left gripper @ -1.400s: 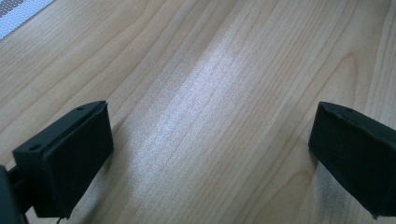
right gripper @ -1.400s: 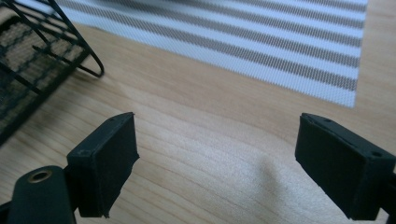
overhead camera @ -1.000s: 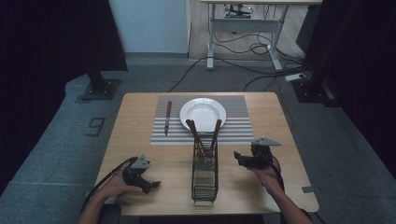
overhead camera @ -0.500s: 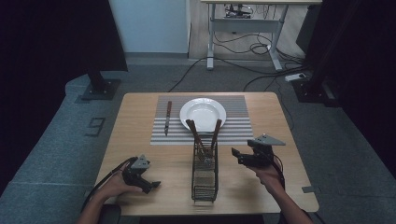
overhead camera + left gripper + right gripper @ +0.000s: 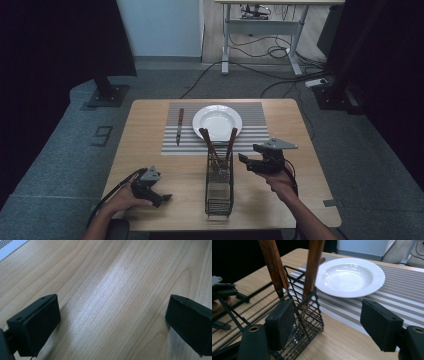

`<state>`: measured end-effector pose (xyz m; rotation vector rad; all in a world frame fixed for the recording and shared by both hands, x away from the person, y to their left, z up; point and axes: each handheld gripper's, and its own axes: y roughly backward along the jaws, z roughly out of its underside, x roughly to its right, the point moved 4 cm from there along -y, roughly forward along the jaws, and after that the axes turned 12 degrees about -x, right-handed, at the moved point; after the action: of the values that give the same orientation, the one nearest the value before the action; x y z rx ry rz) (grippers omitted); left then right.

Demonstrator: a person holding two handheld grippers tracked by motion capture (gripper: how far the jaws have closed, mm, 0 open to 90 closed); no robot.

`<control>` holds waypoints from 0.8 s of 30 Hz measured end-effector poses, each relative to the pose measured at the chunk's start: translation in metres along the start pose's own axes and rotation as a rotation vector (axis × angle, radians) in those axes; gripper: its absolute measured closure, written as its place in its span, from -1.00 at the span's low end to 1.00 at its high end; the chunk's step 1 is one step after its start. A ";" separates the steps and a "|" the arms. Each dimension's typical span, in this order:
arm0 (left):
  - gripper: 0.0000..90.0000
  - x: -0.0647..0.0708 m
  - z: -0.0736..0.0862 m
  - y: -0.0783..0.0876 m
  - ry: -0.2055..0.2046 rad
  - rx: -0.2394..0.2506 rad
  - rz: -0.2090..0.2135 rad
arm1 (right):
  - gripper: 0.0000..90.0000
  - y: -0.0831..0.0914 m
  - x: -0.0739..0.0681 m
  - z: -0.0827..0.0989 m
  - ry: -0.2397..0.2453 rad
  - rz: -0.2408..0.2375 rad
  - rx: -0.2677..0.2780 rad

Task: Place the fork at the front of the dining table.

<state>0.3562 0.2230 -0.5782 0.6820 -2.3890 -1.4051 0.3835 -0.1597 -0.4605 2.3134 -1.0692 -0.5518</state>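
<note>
I am working at the table (image 5: pixel 150 125), where a striped mat (image 5: pixel 252 117) is carrying a white plate (image 5: pixel 217 121), with a knife (image 5: pixel 179 125) lying on the mat just left of it. Near me a wire caddy (image 5: pixel 219 187) is holding two wooden-handled pieces (image 5: pixel 273 266) — seemingly waiting to be laid out. My right tool (image 5: pixel 328 323) is hovering beside them, jaws apart and empty; my left tool (image 5: pixel 112 322) is sitting low over bare wood, jaws apart — nothing gripped.
</note>
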 end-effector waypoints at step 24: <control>-1.00 0.000 0.000 0.000 0.001 0.001 0.000 | 0.16 -0.034 -0.010 -0.040 0.052 -0.054 0.001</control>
<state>0.3562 0.2230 -0.5783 0.6827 -2.3893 -1.4033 0.4186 -0.1217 -0.4489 2.3500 -0.9856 -0.5090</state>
